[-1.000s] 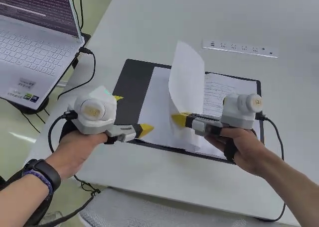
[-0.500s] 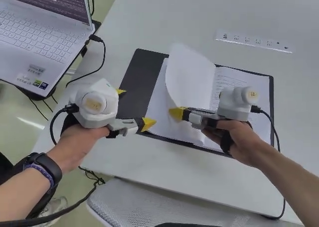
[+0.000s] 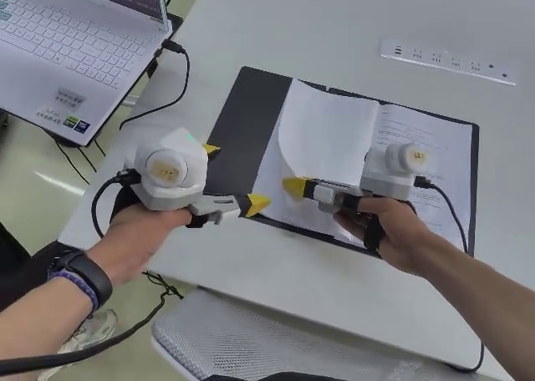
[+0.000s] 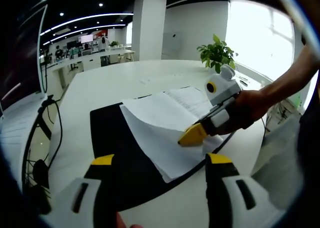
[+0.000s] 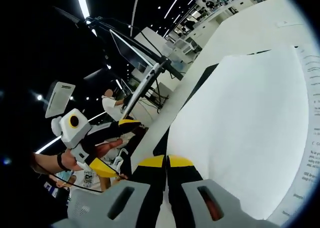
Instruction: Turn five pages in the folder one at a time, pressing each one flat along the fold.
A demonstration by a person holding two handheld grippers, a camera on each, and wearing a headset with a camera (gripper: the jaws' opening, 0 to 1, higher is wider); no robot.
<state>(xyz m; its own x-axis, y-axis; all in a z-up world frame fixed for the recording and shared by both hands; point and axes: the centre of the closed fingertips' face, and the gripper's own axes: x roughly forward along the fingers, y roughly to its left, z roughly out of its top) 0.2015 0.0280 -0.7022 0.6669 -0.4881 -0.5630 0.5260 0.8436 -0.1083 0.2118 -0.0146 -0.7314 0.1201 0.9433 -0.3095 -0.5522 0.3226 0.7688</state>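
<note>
The black folder [image 3: 238, 122] lies open on the white table. One white page [image 3: 322, 143] curves up from the fold and leans over towards the left side. My right gripper [image 3: 294, 186] is shut on that page's lower edge; in the right gripper view its jaws [image 5: 166, 161] meet on the sheet [image 5: 240, 128]. My left gripper [image 3: 233, 176] hovers open over the folder's near left corner, nothing between its jaws. In the left gripper view, the left gripper [image 4: 161, 159] faces the black cover [image 4: 110, 133], the page [image 4: 160, 118] and the right gripper [image 4: 192, 134].
A laptop [image 3: 75, 30] stands at the far left with a black cable [image 3: 167, 88] running beside the folder. A white power strip [image 3: 447, 61] lies at the back right. A grey chair seat [image 3: 251, 347] sits below the table's near edge.
The page was upright and now leans lower, over the folder's left half. My right gripper has carried its edge leftwards. The left gripper has stayed open beside the folder.
</note>
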